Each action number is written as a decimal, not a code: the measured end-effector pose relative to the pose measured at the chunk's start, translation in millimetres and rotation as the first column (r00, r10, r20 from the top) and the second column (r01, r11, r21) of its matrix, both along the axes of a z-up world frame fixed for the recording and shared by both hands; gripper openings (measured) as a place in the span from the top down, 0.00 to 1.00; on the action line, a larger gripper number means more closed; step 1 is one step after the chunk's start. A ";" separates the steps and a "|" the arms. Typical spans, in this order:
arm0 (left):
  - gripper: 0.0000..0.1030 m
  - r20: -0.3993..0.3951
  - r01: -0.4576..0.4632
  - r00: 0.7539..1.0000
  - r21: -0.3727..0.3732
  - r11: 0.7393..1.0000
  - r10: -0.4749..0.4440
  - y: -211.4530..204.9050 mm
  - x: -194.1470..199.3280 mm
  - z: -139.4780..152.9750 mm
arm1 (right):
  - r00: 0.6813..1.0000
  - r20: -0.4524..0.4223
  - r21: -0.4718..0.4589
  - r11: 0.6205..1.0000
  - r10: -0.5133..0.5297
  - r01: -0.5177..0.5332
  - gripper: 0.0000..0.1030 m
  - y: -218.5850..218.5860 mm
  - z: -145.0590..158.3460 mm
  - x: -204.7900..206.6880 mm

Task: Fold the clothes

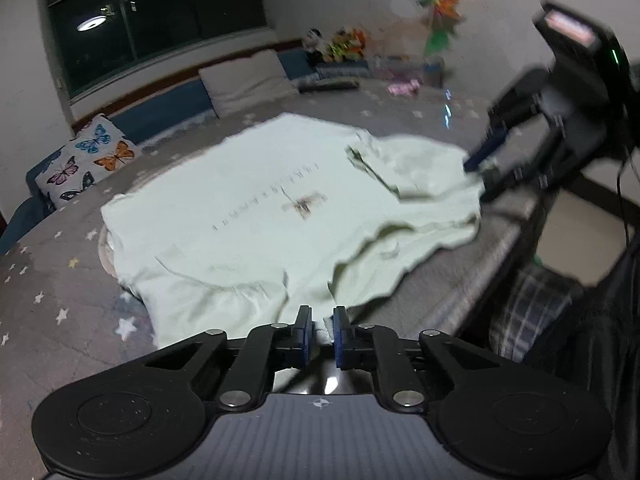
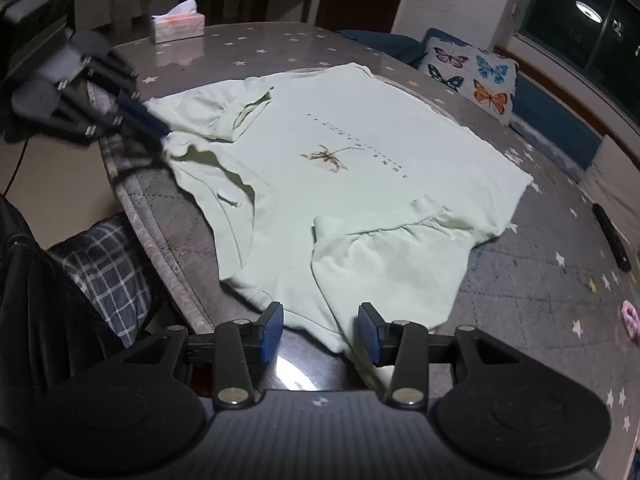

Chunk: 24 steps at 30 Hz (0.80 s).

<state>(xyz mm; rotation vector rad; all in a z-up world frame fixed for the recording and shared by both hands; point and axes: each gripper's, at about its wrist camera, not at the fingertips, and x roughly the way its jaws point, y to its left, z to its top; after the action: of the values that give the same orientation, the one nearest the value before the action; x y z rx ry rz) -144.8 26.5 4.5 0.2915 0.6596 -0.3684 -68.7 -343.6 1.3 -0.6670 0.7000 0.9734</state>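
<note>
A pale green t-shirt [image 1: 256, 216] with a small brown print lies front up on the star-patterned table cover [image 1: 60, 280], its sleeves crumpled inward. In the left wrist view my left gripper [image 1: 322, 328] is shut on a pinch of the t-shirt's near edge. From the right wrist view the left gripper [image 2: 158, 130] meets the t-shirt [image 2: 360, 152] at its far-left corner. My right gripper [image 2: 320, 332] stands open, with the edge of the near sleeve lying loose between its blue pads. Seen from the left, the right gripper [image 1: 478, 166] sits at the shirt's right corner.
A tissue box [image 2: 178, 24] stands at the table's far side. A dark remote [image 2: 610, 236] and a pink hair tie [image 2: 630, 318] lie to the right. A butterfly cushion [image 2: 472, 72] rests on the blue bench. A person's checked trouser leg [image 2: 108, 272] is by the table edge.
</note>
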 end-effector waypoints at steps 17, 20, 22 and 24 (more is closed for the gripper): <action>0.97 0.036 0.029 0.999 -0.072 0.997 -0.027 10.5 41.7 35.6 | 0.998 0.025 0.018 0.998 0.058 -0.058 0.44 -0.8 -6.6 -6.0; 0.89 -0.004 0.103 0.995 -0.064 0.993 -0.104 -0.2 29.9 28.0 | 0.999 0.009 0.028 0.998 0.054 -0.054 0.44 -1.4 -7.3 -4.2; 0.78 -0.025 0.134 0.990 -0.060 0.989 -0.136 -9.8 24.9 22.0 | 0.999 0.002 0.033 0.998 0.051 -0.051 0.44 -1.2 -7.2 -2.1; 0.73 -0.035 0.167 0.985 -0.058 0.984 -0.169 -22.4 24.2 15.8 | 0.999 -0.004 0.037 0.998 0.050 -0.050 0.44 -0.9 -6.7 0.1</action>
<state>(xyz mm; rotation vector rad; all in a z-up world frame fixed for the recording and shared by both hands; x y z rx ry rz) -120.6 4.1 20.3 0.2887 0.6648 -0.5546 -68.6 -344.5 -5.5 -0.6527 0.6706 1.0319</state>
